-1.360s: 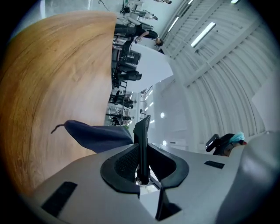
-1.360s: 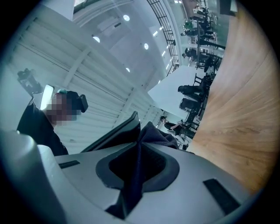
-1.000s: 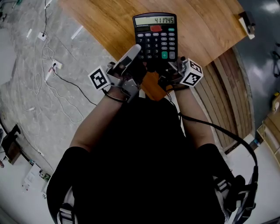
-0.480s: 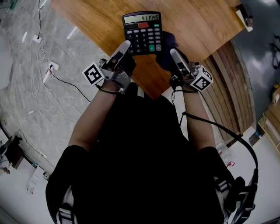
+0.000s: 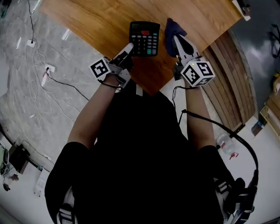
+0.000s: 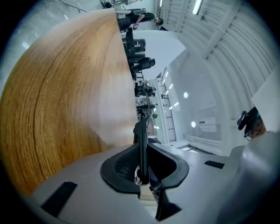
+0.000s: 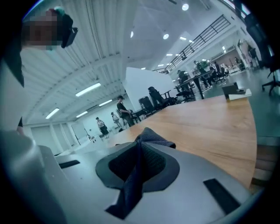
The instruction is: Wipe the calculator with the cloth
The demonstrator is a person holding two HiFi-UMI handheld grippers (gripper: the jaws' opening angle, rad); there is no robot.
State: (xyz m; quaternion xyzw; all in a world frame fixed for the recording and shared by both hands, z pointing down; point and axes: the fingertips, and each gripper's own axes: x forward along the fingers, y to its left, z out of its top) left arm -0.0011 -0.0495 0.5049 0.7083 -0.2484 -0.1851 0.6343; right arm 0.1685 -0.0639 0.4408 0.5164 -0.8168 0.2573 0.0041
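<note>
The black calculator (image 5: 144, 38) is keys-up over the wooden table (image 5: 96, 22); I cannot tell whether it touches the wood. My left gripper (image 5: 129, 46) is shut on its near left edge. In the left gripper view the calculator (image 6: 141, 140) shows edge-on as a thin black slab pinched between the pads of that gripper (image 6: 141, 173). Just right of the calculator my right gripper (image 5: 176, 38) is shut on the dark blue cloth (image 5: 171, 27). In the right gripper view the cloth (image 7: 146, 139) bunches out past the tips of the right gripper (image 7: 138, 168) and hangs down between them.
The table's near corner (image 5: 151, 89) points at the person's body. A small pale object (image 5: 243, 8) sits at the far right table corner. Cables and a socket (image 5: 48, 69) lie on the stone floor at left. Wooden slats (image 5: 227, 78) run along the right.
The calculator has sunk from near the head camera down toward the table, left gripper still on it. The right gripper has swung out from under the calculator to its right, carrying the cloth.
</note>
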